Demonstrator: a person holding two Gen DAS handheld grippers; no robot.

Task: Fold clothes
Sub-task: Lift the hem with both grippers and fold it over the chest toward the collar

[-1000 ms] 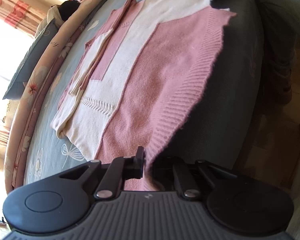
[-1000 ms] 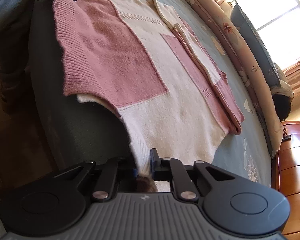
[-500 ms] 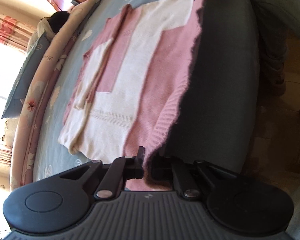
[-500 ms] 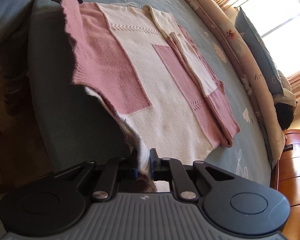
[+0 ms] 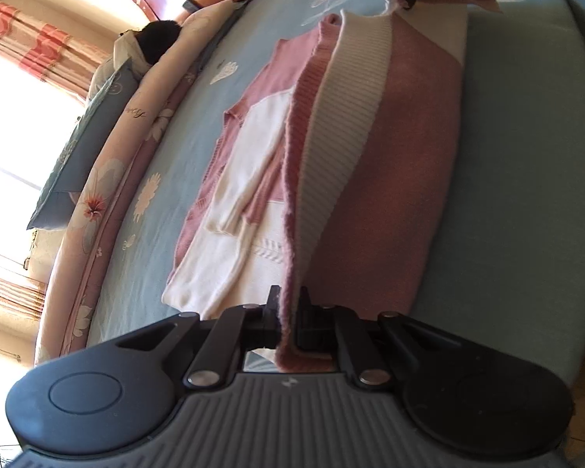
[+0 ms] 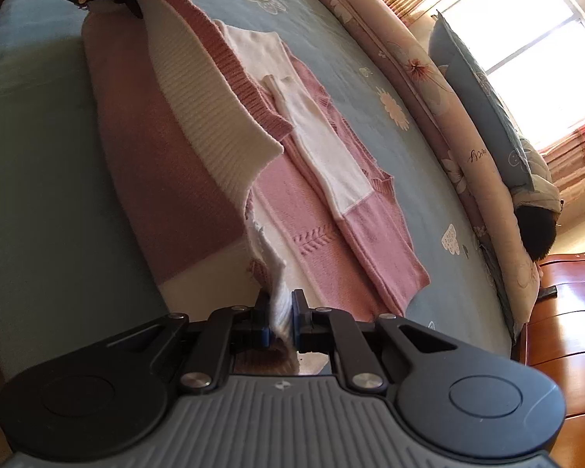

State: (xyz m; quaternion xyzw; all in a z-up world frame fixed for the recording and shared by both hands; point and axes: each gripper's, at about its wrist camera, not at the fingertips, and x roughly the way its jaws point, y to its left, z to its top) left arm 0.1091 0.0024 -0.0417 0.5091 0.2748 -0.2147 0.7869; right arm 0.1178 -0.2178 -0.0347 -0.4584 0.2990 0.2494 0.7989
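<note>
Blue bed: pink/cream sweater hem lifted; L gripper + R gripper both clamped on hem.

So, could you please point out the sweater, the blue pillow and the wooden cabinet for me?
sweater [image 5: 417, 156]: left wrist view, pink panel of the lifted half.
blue pillow [image 6: 483, 97]: right wrist view, its blue face.
wooden cabinet [image 6: 565, 312]: right wrist view, its glossy top.

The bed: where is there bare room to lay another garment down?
Bare sheet runs along the near side, between the sweater and the bed's edge. Another free band lies between the sweater and the rolled quilt. The middle is taken: the sweater, its hem held up by the left tool and right tool.
</note>
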